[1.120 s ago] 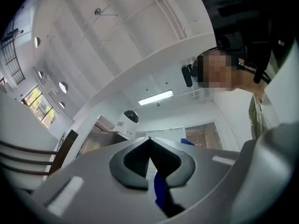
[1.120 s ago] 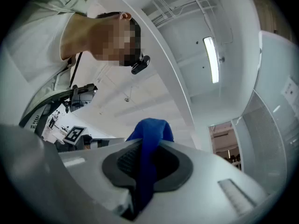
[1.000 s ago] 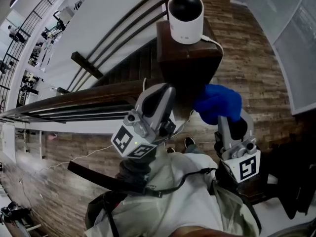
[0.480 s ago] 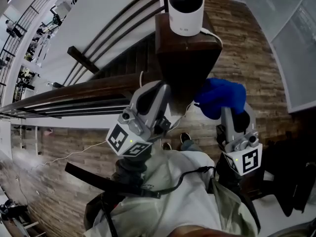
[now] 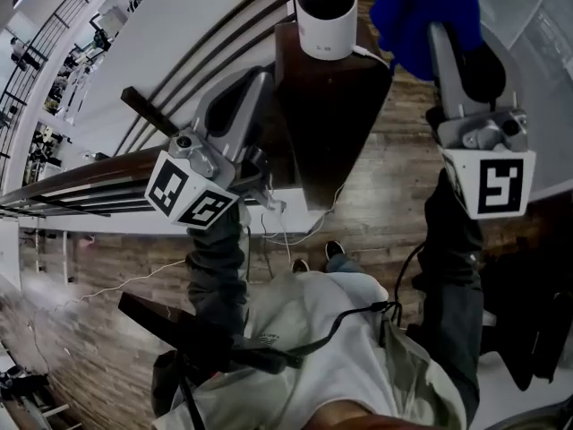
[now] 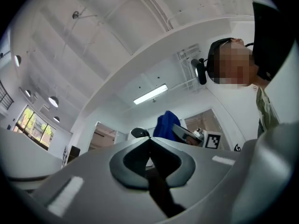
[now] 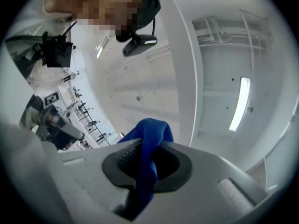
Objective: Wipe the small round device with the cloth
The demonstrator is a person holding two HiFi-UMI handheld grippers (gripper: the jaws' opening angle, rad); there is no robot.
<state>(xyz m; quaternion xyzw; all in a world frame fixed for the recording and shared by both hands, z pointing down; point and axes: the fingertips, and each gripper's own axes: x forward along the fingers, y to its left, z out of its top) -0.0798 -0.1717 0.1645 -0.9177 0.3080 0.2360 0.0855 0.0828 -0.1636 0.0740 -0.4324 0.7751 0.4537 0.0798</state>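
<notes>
The small round device [image 5: 325,12], white with a black dome, stands on top of a dark wooden post [image 5: 333,106]. My right gripper [image 5: 440,36] is raised to the device's right and is shut on a bunched blue cloth [image 5: 421,7]. The cloth hangs beside the device, apart from it. In the right gripper view the blue cloth [image 7: 148,139] runs through the jaws of that gripper [image 7: 148,147]. My left gripper [image 5: 253,86] is up at the post's left side, shut on nothing. From the left gripper [image 6: 149,140] I see the dome [image 6: 139,133] and the cloth [image 6: 163,124] ahead.
A dark wooden handrail [image 5: 81,191] runs left from the post, with rails and a drop to a lower floor behind it. A white cable [image 5: 380,61] leaves the device and hangs down the post. A plank floor [image 5: 394,195] lies below, and a glass panel [image 5: 537,52] stands at the right.
Both grippers have risen. The right one carried the blue cloth from below the post's top up to the device's right side. The left one rose along the post's left.
</notes>
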